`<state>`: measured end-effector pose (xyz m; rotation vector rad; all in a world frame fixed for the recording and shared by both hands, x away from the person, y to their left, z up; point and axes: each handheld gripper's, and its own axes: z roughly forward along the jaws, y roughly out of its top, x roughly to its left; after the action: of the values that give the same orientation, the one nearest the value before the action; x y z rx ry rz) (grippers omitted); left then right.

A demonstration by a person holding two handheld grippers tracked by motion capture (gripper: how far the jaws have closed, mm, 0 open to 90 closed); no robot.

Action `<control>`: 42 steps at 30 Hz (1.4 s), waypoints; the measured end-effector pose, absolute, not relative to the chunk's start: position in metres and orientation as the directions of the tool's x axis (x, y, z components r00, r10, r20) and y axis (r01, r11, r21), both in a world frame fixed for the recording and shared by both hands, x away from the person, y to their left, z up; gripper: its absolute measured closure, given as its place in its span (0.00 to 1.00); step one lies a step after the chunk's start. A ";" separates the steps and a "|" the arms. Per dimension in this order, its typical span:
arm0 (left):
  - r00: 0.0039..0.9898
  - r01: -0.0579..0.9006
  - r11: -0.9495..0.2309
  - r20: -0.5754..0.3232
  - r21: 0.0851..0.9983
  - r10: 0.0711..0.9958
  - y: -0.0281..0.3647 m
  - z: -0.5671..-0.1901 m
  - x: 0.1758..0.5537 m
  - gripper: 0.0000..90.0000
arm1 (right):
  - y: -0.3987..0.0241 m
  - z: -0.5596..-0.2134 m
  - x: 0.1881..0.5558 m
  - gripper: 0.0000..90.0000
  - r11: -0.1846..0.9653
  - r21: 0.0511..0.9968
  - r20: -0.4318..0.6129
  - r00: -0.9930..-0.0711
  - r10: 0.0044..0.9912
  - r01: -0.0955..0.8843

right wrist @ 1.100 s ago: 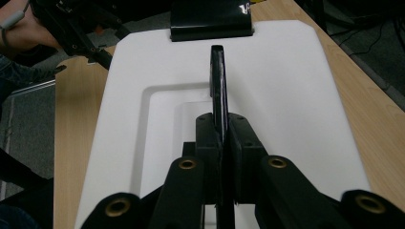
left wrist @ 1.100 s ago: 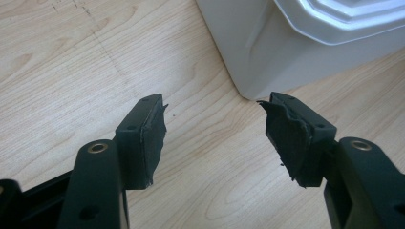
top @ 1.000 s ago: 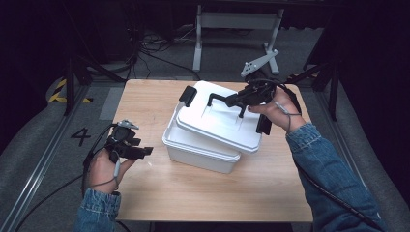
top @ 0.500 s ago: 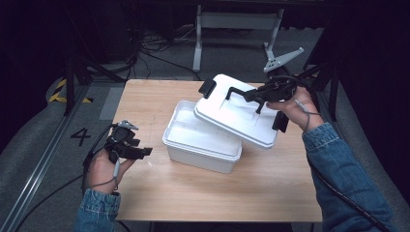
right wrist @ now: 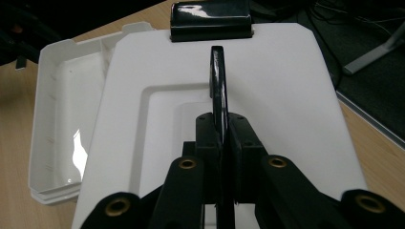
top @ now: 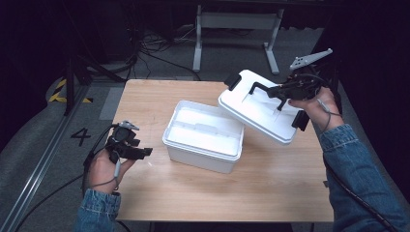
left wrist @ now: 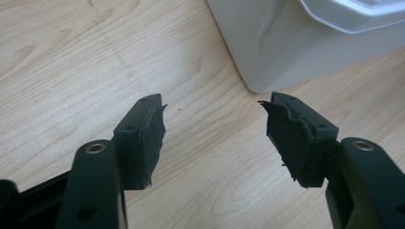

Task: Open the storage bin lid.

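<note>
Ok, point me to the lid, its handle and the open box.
lid [top: 261,113]: high view, flat white top.
handle [right wrist: 218,86]: right gripper view, black bar ahead of the jaws.
box [top: 200,154]: high view, front wall.

Looks like a lab or recording studio bay, not a home. Bare wooden table [top: 270,193] on grey carpet [top: 43,159], dark surround, loose cables [top: 154,46] on the floor behind, a grey metal stand [top: 237,24], yellow-black hazard tape [top: 60,92] and a floor marking "4" [top: 80,137] beside a metal rail [top: 34,179].
</note>
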<state>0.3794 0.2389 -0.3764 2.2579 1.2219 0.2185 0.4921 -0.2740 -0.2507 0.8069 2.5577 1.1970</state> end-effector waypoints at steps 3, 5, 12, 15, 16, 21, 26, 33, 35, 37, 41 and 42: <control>0.571 0.722 -0.430 -0.116 0.543 0.813 0.239 -0.376 0.379 0.43 | -0.286 -0.253 0.494 0.94 0.513 0.755 0.043 -0.812 0.582 0.408; 0.570 0.722 -0.429 -0.115 0.542 0.814 0.238 -0.377 0.379 0.43 | -0.295 -0.254 0.495 0.94 0.502 0.755 0.042 -0.796 0.604 0.421; 0.572 0.725 -0.432 -0.119 0.536 0.812 0.237 -0.377 0.380 0.43 | -0.319 -0.264 0.501 0.94 0.481 0.742 0.040 -0.747 0.664 0.467; 0.573 0.725 -0.435 -0.116 0.535 0.811 0.237 -0.377 0.380 0.43 | -0.328 -0.269 0.503 0.94 0.457 0.744 0.051 -0.724 0.688 0.487; 0.572 0.724 -0.435 -0.115 0.535 0.812 0.237 -0.378 0.380 0.43 | -0.331 -0.271 0.504 0.94 0.450 0.744 0.055 -0.716 0.696 0.495; 0.573 0.724 -0.437 -0.112 0.533 0.812 0.237 -0.378 0.380 0.43 | -0.341 -0.285 0.509 0.94 0.445 0.724 0.052 -0.685 0.727 0.528; 0.571 0.728 -0.437 -0.113 0.528 0.813 0.236 -0.379 0.380 0.43 | -0.346 -0.301 0.514 0.94 0.461 0.695 0.037 -0.667 0.744 0.552; 0.566 0.732 -0.433 -0.117 0.526 0.816 0.237 -0.380 0.381 0.43 | -0.344 -0.325 0.518 0.94 0.460 0.688 0.042 -0.663 0.747 0.562; 0.570 0.732 -0.436 -0.118 0.524 0.813 0.238 -0.380 0.381 0.43 | -0.343 -0.332 0.520 0.94 0.462 0.684 0.042 -0.663 0.748 0.564; 0.570 0.732 -0.438 -0.117 0.522 0.813 0.237 -0.380 0.381 0.43 | -0.342 -0.340 0.521 0.94 0.458 0.681 0.049 -0.659 0.750 0.572; 0.570 0.731 -0.436 -0.118 0.525 0.813 0.238 -0.380 0.381 0.43 | -0.342 -0.353 0.523 0.94 0.450 0.677 0.060 -0.653 0.755 0.582; 0.569 0.731 -0.436 -0.118 0.525 0.814 0.238 -0.380 0.381 0.43 | -0.342 -0.356 0.524 0.94 0.450 0.676 0.062 -0.652 0.755 0.584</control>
<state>0.3814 0.2379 -0.3801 2.2745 1.2341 0.2064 0.5235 -0.3422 -0.3564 1.1589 2.4538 0.9969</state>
